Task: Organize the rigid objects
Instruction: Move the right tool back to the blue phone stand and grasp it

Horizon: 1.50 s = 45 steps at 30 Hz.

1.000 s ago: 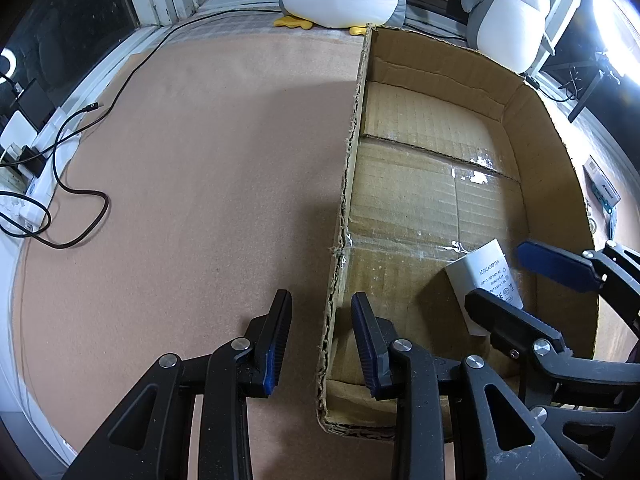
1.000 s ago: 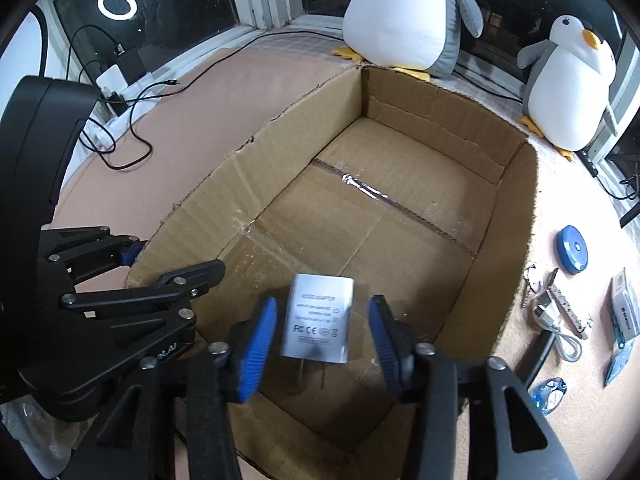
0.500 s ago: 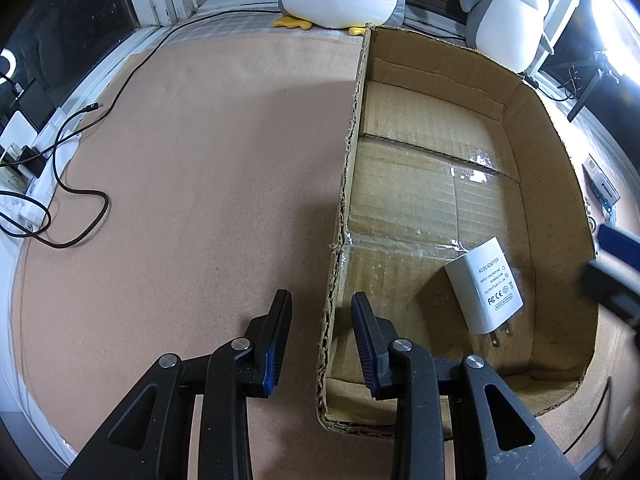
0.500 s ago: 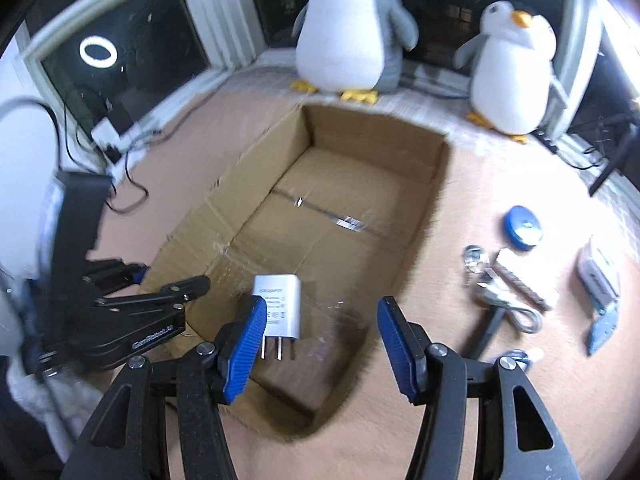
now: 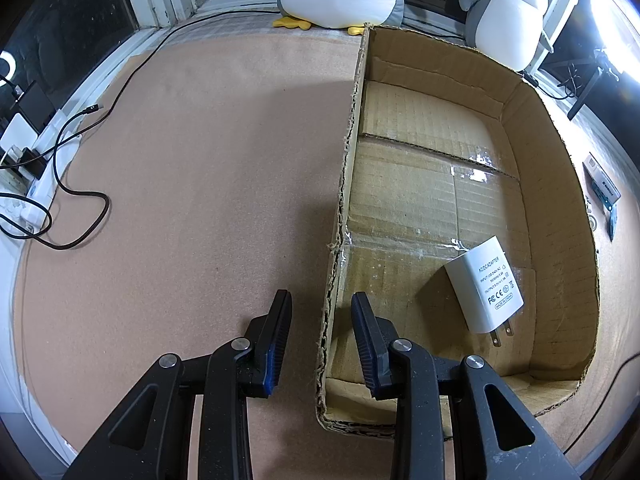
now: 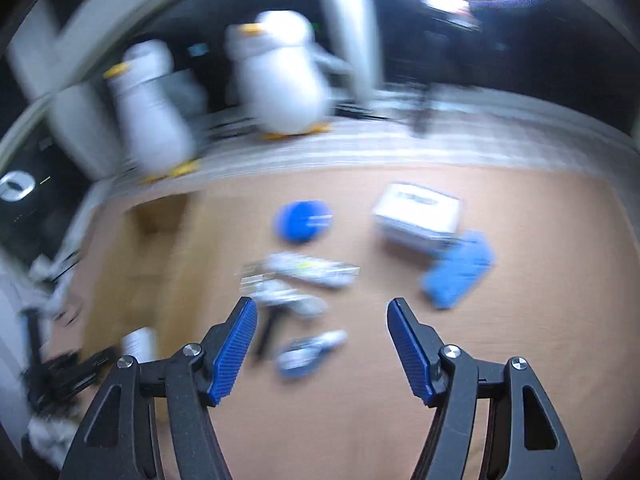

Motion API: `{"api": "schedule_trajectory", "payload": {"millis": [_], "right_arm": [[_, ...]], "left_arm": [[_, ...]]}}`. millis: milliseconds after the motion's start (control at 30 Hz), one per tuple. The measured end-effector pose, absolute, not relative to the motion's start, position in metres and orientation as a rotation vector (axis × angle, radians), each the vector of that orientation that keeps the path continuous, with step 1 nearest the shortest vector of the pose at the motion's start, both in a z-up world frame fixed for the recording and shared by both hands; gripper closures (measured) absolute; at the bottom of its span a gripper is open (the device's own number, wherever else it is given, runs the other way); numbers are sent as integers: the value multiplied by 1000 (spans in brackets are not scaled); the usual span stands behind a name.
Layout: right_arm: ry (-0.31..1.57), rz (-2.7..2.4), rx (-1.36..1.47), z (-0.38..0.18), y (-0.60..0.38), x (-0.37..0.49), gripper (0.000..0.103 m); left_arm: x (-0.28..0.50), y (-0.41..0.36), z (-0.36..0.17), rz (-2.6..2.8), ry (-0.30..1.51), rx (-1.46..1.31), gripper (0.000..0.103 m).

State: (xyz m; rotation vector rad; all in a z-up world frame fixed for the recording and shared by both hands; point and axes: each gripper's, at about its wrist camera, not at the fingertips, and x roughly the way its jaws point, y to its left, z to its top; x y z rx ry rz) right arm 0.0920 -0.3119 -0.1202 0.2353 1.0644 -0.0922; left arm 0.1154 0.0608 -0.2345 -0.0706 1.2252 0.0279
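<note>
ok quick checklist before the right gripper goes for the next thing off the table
1. White charger lying flat inside the cardboard box: ok.
2. Right gripper open, jaws just widened, nothing between them: ok.
3. Left gripper astride the box's near wall, at its tightest: ok; whether the pads press the wall: cannot tell.
4. Items left on the table: blue round case, white box, blue piece, small pile of white parts: ok.
5. Which item is next: cannot tell, right view is blurred.

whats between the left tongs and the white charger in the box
Only bare cardboard floor of the open brown cardboard box, in the left wrist view. The left tongs straddle its near wall; the white plug-in charger lies alone inside.
</note>
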Motion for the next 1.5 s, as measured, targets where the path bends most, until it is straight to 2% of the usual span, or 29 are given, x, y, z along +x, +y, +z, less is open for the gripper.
{"api": "schedule_trajectory", "payload": {"millis": [233,600,900,1067,1500], "right_arm": [[1159,-270,249,-165,-370,122,39],[1216,-304,178,-192,-383,140,39],[1248,-324,164,-198,-415,121,39],[1220,-274,298,-191,-422,115,39],[1277,-313,195,-211,-393,145,38]], "left_arm": [[117,61,-234,28,1227,-70,70],[116,61,-234,28,1227,-76,70],[117,62,-235,29,1228,-71,70],[117,60,-235,31,1227,-67,70],[117,59,-235,29,1230,-76,69]]}}
